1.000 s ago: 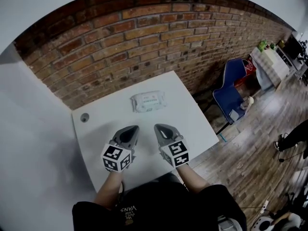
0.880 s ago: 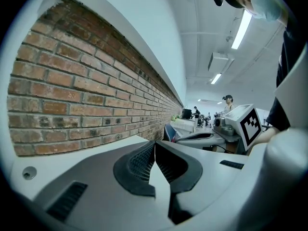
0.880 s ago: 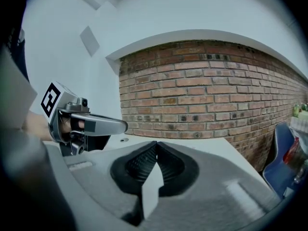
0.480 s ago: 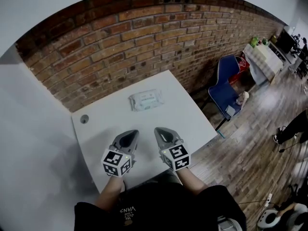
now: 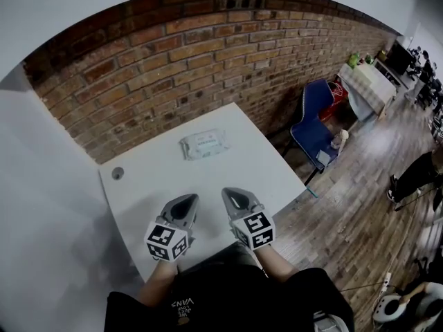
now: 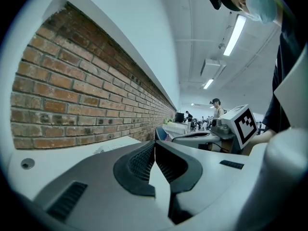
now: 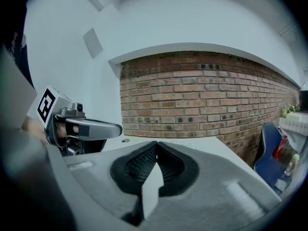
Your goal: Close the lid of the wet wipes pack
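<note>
The wet wipes pack point(image 5: 204, 144) lies flat near the far edge of the white table point(image 5: 270, 169), close to the brick wall; its lid looks flat. In the left gripper view it shows only as a pale sliver point(image 6: 111, 148) past the jaws. My left gripper point(image 5: 185, 200) hovers over the near half of the table, shut with nothing held. My right gripper point(image 5: 234, 196) is beside it, also shut and empty. Both point toward the pack and stay well short of it. Each gripper view shows pads pressed together, the left gripper point(image 6: 155, 145) and the right gripper point(image 7: 156, 144).
A round cable hole point(image 5: 118, 173) sits at the table's far left corner. A brick wall point(image 5: 173, 54) runs behind the table. A blue chair point(image 5: 313, 126) stands on the wood floor to the right, and people point(image 5: 415, 175) are further right.
Both grippers have drawn back a little toward the near table edge, so the gap to the pack has grown. The pack itself has not moved.
</note>
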### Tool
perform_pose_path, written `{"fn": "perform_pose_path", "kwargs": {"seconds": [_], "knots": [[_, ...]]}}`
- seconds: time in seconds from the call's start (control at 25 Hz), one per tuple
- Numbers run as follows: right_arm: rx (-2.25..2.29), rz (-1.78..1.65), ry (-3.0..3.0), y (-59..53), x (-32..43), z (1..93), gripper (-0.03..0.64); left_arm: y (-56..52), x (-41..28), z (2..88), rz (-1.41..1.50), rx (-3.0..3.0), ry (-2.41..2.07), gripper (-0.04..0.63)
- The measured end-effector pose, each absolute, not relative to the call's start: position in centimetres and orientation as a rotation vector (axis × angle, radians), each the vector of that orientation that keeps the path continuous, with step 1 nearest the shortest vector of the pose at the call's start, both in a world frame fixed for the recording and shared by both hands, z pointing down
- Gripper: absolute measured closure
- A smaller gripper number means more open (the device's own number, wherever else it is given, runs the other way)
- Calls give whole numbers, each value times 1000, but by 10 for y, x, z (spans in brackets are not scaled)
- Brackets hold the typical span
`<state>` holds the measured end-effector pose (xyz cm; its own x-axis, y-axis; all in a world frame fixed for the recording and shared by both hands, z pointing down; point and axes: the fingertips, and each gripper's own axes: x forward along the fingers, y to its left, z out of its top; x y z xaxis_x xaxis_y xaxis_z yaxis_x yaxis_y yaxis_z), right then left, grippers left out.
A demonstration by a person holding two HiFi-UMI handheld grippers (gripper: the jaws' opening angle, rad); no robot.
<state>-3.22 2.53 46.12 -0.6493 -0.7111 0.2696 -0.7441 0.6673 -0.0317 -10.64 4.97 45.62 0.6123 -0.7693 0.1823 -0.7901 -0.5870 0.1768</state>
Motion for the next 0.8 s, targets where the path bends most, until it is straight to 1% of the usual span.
{"fn": "perform_pose_path", "kwargs": {"seconds": [0.8], "knots": [[1240, 206, -2623, 59, -21, 464, 620, 88, -101, 462, 109, 2629, -1246, 584]]}}
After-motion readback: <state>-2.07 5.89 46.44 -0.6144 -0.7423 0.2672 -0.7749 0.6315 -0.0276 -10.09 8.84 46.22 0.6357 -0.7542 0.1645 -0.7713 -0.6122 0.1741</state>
